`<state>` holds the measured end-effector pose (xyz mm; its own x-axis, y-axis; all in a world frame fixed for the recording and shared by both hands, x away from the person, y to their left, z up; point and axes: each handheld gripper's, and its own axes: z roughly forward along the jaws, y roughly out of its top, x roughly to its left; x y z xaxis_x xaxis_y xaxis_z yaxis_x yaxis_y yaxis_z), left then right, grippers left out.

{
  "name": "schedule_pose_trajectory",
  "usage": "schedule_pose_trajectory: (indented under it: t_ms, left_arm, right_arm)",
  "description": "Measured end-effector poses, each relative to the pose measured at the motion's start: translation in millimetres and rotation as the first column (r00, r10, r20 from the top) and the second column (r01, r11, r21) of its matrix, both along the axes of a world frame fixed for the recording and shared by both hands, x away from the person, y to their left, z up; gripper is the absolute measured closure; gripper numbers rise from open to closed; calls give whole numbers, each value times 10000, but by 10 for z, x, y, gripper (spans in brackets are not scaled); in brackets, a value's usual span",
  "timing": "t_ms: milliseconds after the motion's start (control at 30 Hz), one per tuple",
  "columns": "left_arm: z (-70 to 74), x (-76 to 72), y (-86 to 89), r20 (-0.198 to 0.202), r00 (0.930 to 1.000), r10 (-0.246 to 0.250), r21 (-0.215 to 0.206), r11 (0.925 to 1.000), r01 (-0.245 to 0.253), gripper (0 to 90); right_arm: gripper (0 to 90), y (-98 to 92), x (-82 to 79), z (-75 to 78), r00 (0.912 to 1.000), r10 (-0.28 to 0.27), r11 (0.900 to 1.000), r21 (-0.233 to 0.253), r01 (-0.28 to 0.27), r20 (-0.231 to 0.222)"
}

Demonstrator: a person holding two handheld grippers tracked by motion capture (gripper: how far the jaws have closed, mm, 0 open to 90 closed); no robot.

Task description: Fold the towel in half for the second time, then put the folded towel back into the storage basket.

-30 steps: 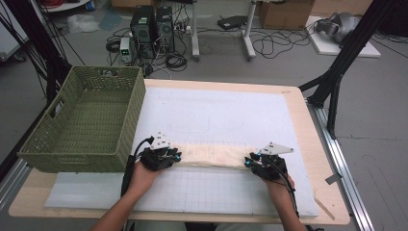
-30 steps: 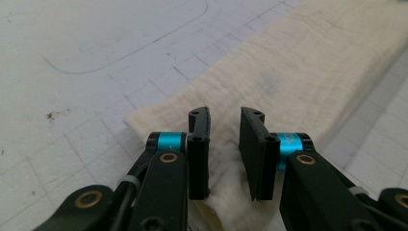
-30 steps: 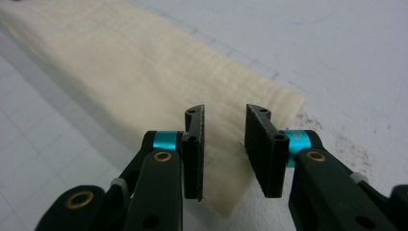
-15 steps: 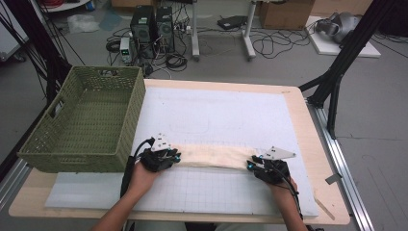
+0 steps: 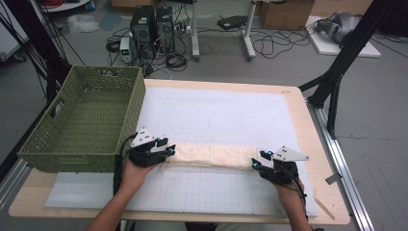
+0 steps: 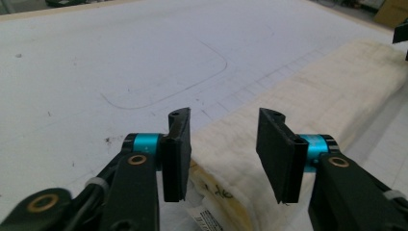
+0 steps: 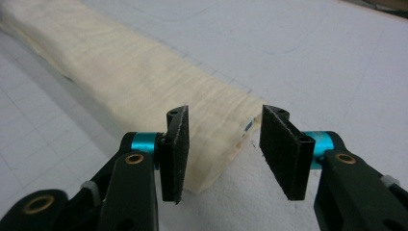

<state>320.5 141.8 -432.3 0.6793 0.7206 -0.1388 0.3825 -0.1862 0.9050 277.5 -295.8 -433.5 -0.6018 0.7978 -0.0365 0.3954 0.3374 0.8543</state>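
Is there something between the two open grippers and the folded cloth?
No. Left gripper and right gripper each stand open at one end of the folded cloth, with nothing visible between.

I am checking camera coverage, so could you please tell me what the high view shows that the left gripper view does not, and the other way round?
High view alone: the green basket at the table's left, both hands, the right gripper at the towel's right end, and the floor clutter beyond the table.

Left gripper view alone: a printed label tucked under the towel's near end, with the open jaws standing either side of that end.

Both: the folded cream towel, the white mat with its faint curved line, and the left gripper.
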Motion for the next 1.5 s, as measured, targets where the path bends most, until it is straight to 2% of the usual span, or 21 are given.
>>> schedule_pose_trajectory:
  t_ms: [267,333,367,400,467,533,633,700,800,900,1033,1200,1367,1500]
  left_arm:
    - [81,-46,62,374,9993,-7,-831,9965,38,406]
    - [105,-61,55,590,9969,516,-928,9946,-459,270]
    - [121,-62,56,654,9962,570,-1030,9934,-500,212]
    - [135,-61,52,767,9957,518,-1164,9923,-426,204]
    - [160,-62,38,1036,9938,402,-1103,9935,-287,198]
    - [168,-66,25,1025,9941,369,-1160,9929,-249,186]
    - [166,-68,27,950,9948,370,-1183,9926,-256,186]
    - [165,-61,41,886,9954,371,-1245,9919,-259,186]
    - [172,-53,53,860,9959,297,-1260,9919,-187,188]
    - [178,-54,52,881,9958,263,-1252,9920,-152,190]
    - [177,-51,60,813,9964,240,-1150,9933,-145,187]
    - [176,-56,53,744,9968,305,-1158,9930,-218,179]
    - [160,-44,48,662,9973,327,-1055,9941,-255,180]
    - [155,-41,48,465,9988,172,-1275,9918,-112,179]
  right_arm:
    - [460,-160,-77,128,9970,-649,9972,412,632,415]
    - [405,-216,-87,149,9950,-902,9949,501,880,436]
    - [387,-242,-92,156,9930,-1060,9934,505,1033,526]
    - [361,-259,-104,165,9910,-1232,9914,516,1206,517]
    - [306,-299,-124,181,9847,-1594,9870,332,1574,697]
    - [272,-324,-135,185,9817,-1774,9839,328,1755,691]
    - [186,-352,-121,176,9817,-1819,9829,413,1797,570]
    - [115,-357,-103,166,9848,-1663,9853,486,1639,494]
    - [112,-350,-94,158,9888,-1388,9896,456,1364,543]
    - [112,-344,-96,167,9884,-1353,9901,457,1324,688]
    - [112,-348,-85,170,9871,-1460,9882,568,1424,655]
    - [112,-330,-83,162,9885,-1389,9896,453,1363,601]
    - [113,-342,-82,173,9886,-1318,9905,488,1285,730]
    - [112,-358,-70,165,9876,-1434,9887,539,1400,646]
